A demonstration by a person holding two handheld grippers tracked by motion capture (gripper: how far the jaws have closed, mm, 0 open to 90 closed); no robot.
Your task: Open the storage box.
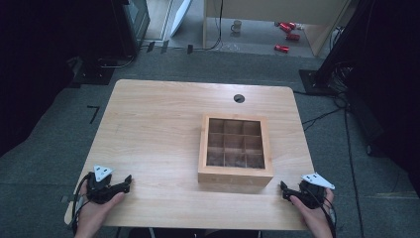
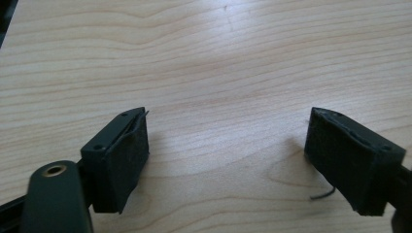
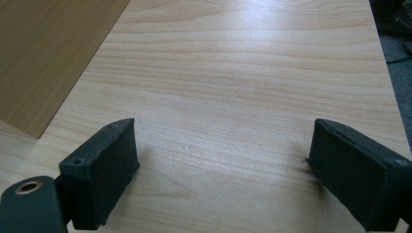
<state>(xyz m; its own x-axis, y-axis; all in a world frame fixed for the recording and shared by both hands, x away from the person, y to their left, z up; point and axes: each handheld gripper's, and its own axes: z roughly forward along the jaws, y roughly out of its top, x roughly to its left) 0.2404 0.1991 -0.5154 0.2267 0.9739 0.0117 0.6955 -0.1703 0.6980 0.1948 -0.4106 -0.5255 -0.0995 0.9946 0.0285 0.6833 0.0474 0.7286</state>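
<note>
High view: wooden box (image 1: 236, 176) between grippers

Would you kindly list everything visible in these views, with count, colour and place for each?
table: one, light wood, centre of the high view
cable hole: one, dark, far edge of the table
divided box: one, light wood, nine compartments, right of the table's centre
mug: one, pale, floor beyond the table
red items: several, floor at far right, too small to identify
cables: several, black, floor right of the table
left gripper: one, black, open, near left corner
right gripper: one, black, open, near right corner
hands: two, bottom edge
</note>
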